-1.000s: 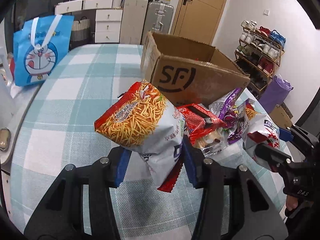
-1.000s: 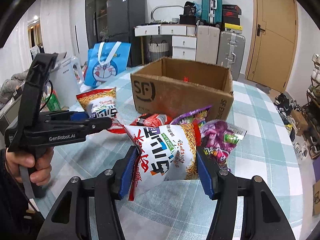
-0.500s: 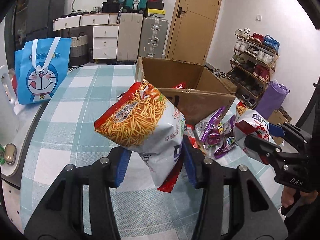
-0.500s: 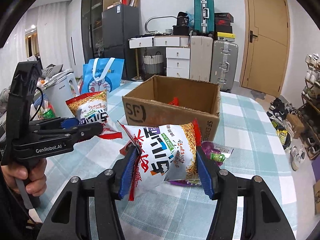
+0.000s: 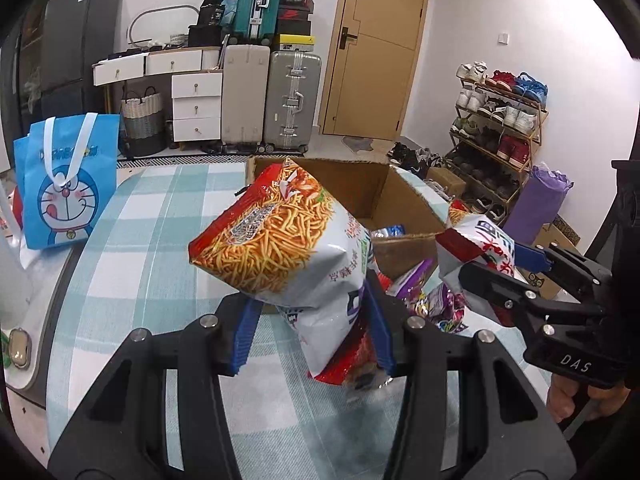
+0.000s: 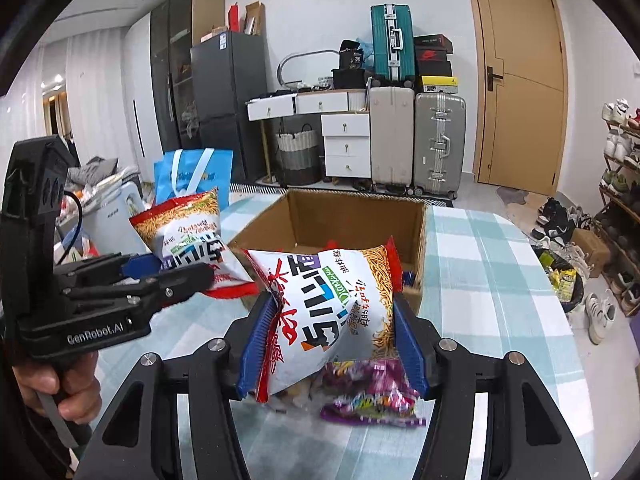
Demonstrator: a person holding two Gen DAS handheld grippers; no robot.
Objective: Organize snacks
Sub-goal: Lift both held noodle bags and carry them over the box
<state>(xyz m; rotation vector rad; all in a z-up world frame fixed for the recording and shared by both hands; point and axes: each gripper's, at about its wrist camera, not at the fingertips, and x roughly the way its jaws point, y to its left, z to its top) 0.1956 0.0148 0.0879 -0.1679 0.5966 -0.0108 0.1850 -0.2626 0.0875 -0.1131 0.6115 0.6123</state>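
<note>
My left gripper is shut on the lower part of a red-and-white bag of fried sticks, held in the air above the checked table. My right gripper is shut on a matching bag, also lifted. Each gripper shows in the other's view: the left gripper with its bag, the right gripper with its bag. Just beyond both bags stands an open cardboard box with some snacks inside. Purple snack packets lie on the table below the grippers.
A blue cartoon tote bag stands at the table's far left edge. A shoe rack and a purple bag are off to the right. Suitcases and drawers line the back wall.
Both grippers have risen with their bags and come nearer the box. The box's inside now shows, and the loose packets have dropped lower in view.
</note>
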